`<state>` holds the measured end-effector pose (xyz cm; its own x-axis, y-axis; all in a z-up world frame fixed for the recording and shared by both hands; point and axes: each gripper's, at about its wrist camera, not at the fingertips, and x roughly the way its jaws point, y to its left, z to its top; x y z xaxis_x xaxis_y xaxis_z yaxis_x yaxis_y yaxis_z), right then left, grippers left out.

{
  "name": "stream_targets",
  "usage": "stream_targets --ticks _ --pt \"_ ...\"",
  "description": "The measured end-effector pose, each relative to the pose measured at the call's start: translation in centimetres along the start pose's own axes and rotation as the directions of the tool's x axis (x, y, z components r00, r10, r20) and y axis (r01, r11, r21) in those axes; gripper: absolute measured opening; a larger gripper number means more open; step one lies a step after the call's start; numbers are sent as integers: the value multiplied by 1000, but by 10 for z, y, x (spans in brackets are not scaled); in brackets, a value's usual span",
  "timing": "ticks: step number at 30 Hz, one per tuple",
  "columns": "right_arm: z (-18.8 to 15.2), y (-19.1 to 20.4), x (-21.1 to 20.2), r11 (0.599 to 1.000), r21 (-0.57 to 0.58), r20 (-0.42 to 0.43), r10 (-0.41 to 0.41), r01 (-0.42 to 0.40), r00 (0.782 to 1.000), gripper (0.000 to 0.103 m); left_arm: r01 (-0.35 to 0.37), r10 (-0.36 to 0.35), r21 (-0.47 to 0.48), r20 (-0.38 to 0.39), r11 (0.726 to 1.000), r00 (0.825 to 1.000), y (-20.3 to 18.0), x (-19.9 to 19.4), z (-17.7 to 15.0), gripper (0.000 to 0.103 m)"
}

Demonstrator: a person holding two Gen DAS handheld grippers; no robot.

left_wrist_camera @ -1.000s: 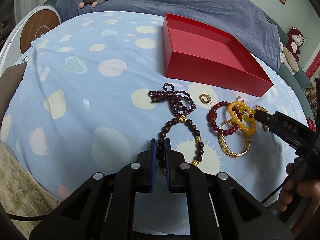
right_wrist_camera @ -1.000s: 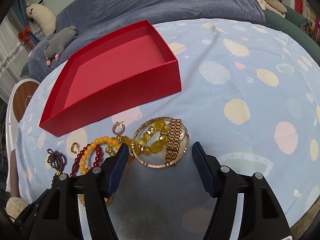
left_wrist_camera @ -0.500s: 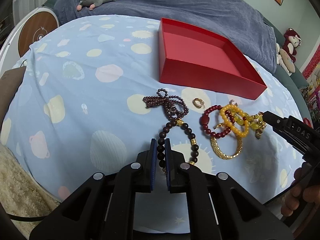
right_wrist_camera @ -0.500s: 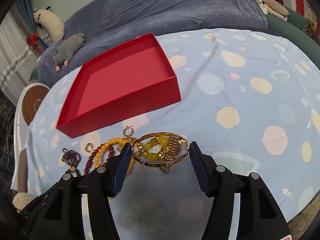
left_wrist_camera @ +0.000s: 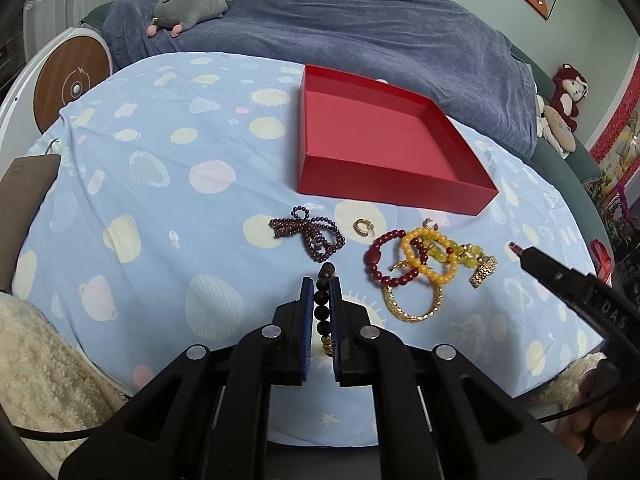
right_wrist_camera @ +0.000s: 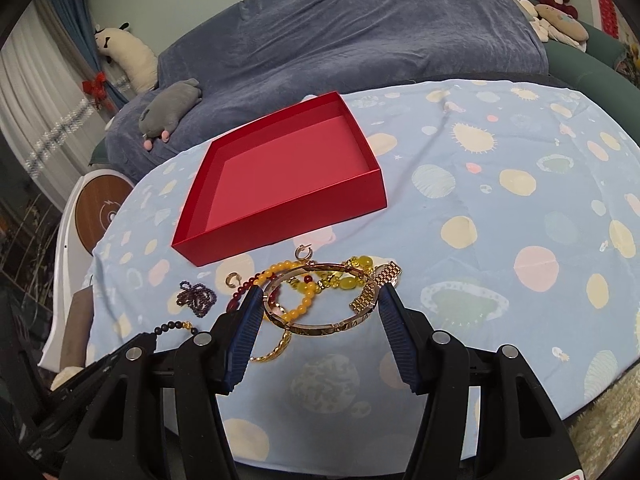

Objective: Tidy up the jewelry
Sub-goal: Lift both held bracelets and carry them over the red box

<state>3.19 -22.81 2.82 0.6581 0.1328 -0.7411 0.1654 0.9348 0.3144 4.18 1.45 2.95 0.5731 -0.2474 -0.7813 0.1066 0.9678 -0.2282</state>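
Note:
My left gripper (left_wrist_camera: 321,292) is shut on a dark brown bead bracelet (left_wrist_camera: 322,300) and holds it lifted above the blue cloth. My right gripper (right_wrist_camera: 319,304) is shut on a rose-gold bangle (right_wrist_camera: 320,306), lifted off the pile. An empty red box (left_wrist_camera: 380,140) sits behind the jewelry; it also shows in the right wrist view (right_wrist_camera: 280,184). A purple bead strand (left_wrist_camera: 310,232), a gold earring (left_wrist_camera: 363,227), a red bead bracelet (left_wrist_camera: 390,256), a yellow bead bracelet (left_wrist_camera: 430,254) and a gold chain bracelet (left_wrist_camera: 412,306) lie on the cloth.
The table is covered by a blue patterned cloth (left_wrist_camera: 160,184). A sofa with a blue-grey throw (left_wrist_camera: 360,20) and a grey plush toy (left_wrist_camera: 188,4) stands behind. A round wooden-faced device (left_wrist_camera: 72,84) is at the left. A cream rug (left_wrist_camera: 44,376) lies below.
Both grippers have risen and drawn back. The dark bead bracelet has left the cloth in my left gripper. My right gripper has closed on the rose-gold bangle and lifted it.

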Motion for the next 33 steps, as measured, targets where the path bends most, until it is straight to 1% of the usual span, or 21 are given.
stream_targets --ticks 5,9,13,17,21,24,27,30,33 --pt "2 0 -2 1000 4 4 6 -6 1000 57 17 -17 5 3 1000 1000 -4 -5 9 8" --pt "13 1 0 1000 -2 17 9 -9 1000 57 33 -33 4 9 999 999 -9 -7 23 8" --pt "35 5 7 1000 -20 38 18 -17 999 57 45 -46 24 26 999 999 -19 -4 46 8" --pt "65 13 24 998 -51 52 30 -27 998 57 62 -64 36 47 997 997 -30 7 81 8" --pt "104 22 51 996 -81 57 48 -43 997 57 88 -91 38 73 995 993 -39 27 126 8" --pt "133 29 77 993 -111 56 43 -36 998 57 104 -106 30 87 994 991 -44 47 160 8" --pt "158 34 104 991 -127 41 35 -30 999 57 98 -101 34 96 995 990 -49 70 189 8" --pt "176 36 126 991 -130 35 25 -20 999 57 93 -95 27 85 995 992 -51 95 209 8" --pt "189 39 150 990 -144 12 5 -4 1000 57 76 -77 26 68 997 995 -50 117 219 8"
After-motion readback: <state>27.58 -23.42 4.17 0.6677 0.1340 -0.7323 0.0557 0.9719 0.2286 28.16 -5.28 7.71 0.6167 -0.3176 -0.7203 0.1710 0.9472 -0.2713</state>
